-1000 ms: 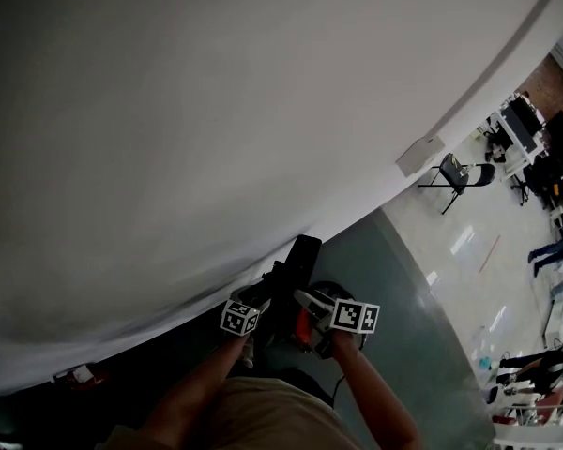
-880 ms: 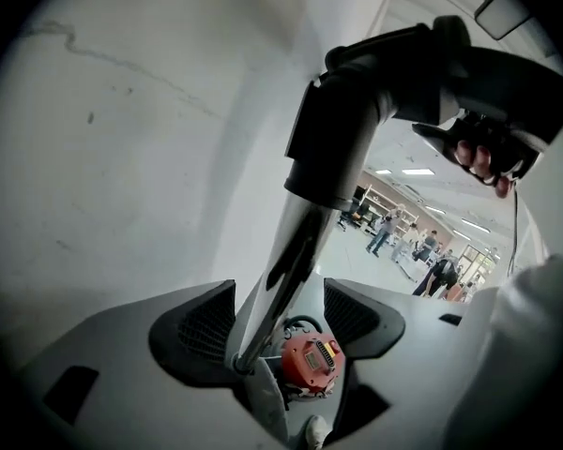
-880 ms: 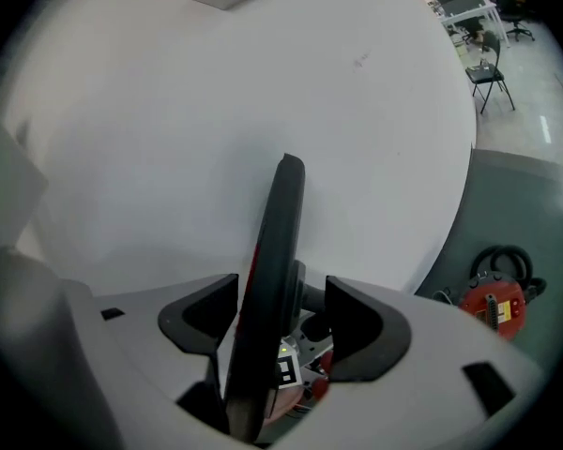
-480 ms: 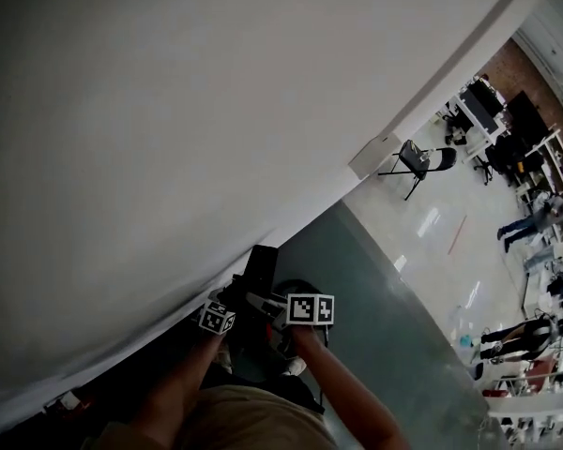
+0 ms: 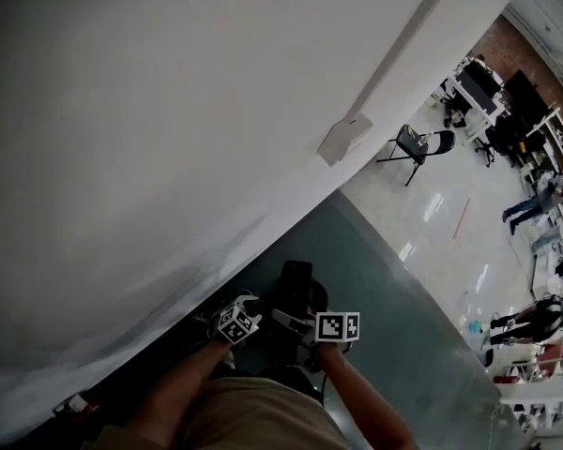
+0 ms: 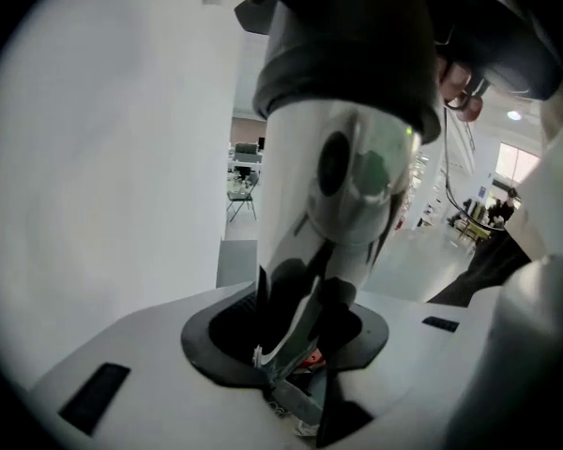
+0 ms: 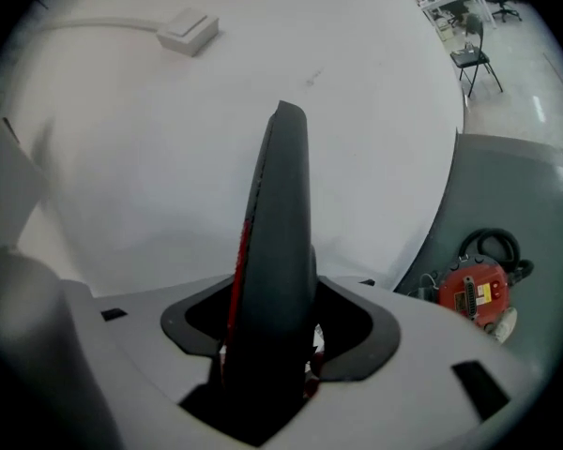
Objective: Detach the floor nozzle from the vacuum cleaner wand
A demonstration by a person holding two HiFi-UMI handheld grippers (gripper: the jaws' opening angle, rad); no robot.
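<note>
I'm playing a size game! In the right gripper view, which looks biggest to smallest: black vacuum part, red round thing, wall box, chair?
1. black vacuum part, right by the camera
2. red round thing
3. wall box and chair look about alike; the chair only looks small because it is far away.

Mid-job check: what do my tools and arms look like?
Left tool and right tool each have a smooth white body, a dark grey collar round the jaw opening and small black slots. Their cubes, left and right, bear black-and-white square markers. No sleeves show on the forearms; the clothing below is tan.
</note>
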